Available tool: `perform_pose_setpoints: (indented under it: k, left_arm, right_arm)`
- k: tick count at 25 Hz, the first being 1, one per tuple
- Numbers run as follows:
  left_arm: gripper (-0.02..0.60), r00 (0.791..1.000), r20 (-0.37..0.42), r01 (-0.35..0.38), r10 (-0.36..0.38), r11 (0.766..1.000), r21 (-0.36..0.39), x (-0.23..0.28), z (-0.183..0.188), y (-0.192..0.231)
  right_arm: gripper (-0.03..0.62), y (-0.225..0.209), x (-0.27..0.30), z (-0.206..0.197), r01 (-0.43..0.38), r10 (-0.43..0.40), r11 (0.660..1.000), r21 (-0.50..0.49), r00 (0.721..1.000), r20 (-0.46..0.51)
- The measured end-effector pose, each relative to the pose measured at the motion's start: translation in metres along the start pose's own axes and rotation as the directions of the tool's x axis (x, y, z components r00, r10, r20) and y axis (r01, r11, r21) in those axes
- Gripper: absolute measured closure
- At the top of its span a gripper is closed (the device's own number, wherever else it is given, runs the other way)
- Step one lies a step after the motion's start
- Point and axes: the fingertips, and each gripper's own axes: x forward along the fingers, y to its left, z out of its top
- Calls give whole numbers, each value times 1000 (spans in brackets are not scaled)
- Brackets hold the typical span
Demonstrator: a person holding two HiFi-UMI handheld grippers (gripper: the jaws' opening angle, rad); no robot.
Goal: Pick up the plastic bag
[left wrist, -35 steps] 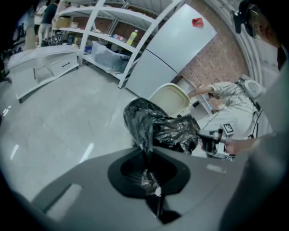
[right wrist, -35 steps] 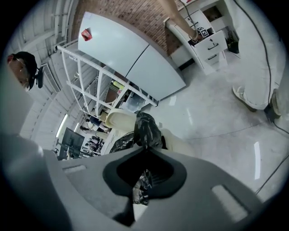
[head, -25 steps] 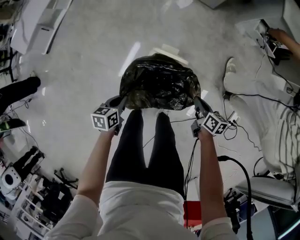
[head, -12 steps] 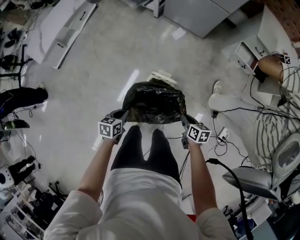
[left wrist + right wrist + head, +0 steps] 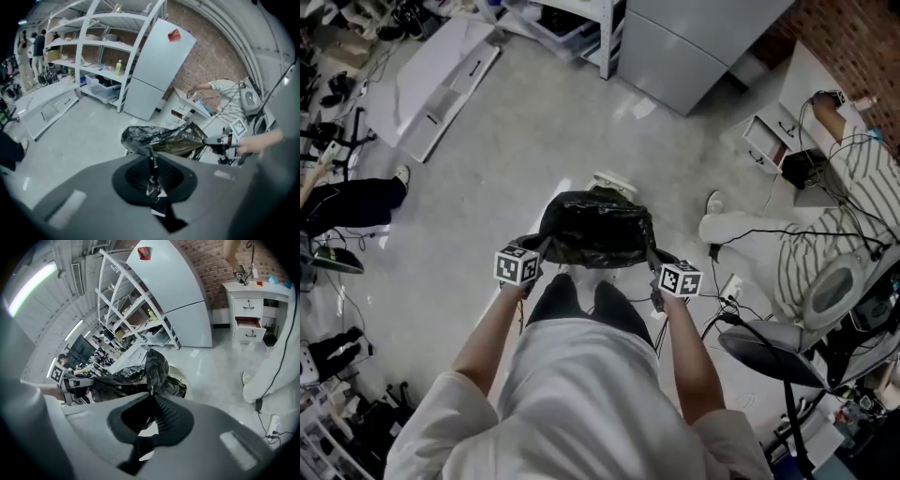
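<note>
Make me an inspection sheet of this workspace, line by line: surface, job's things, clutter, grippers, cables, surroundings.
Surface: pale glossy floor.
Job's things: black plastic bag, stretched between the two grippers by its top edges.
Clutter: white object on the floor just beyond the bag; kind unclear.
Grippers: left gripper shut on one edge of the plastic bag; right gripper shut on the opposite edge.
Cables: black cables and a power strip on the floor at the right.
Surroundings: grey cabinet, white shelving, brick wall, seated person near a white drawer unit.
</note>
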Motion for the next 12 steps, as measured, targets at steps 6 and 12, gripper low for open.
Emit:
perform_pose_setpoints:
  k: [6, 12]
  left_arm:
    - [575, 999, 44, -14, 14, 1000, 2, -31, 13, -22]
    - [575, 988, 156, -19, 22, 1000, -19, -81, 31, -52]
  right_arm:
    - [592, 23, -31, 20, -48, 49, 998, -38, 998, 47]
    - [592, 66, -69, 47, -141, 154, 982, -127, 983, 102]
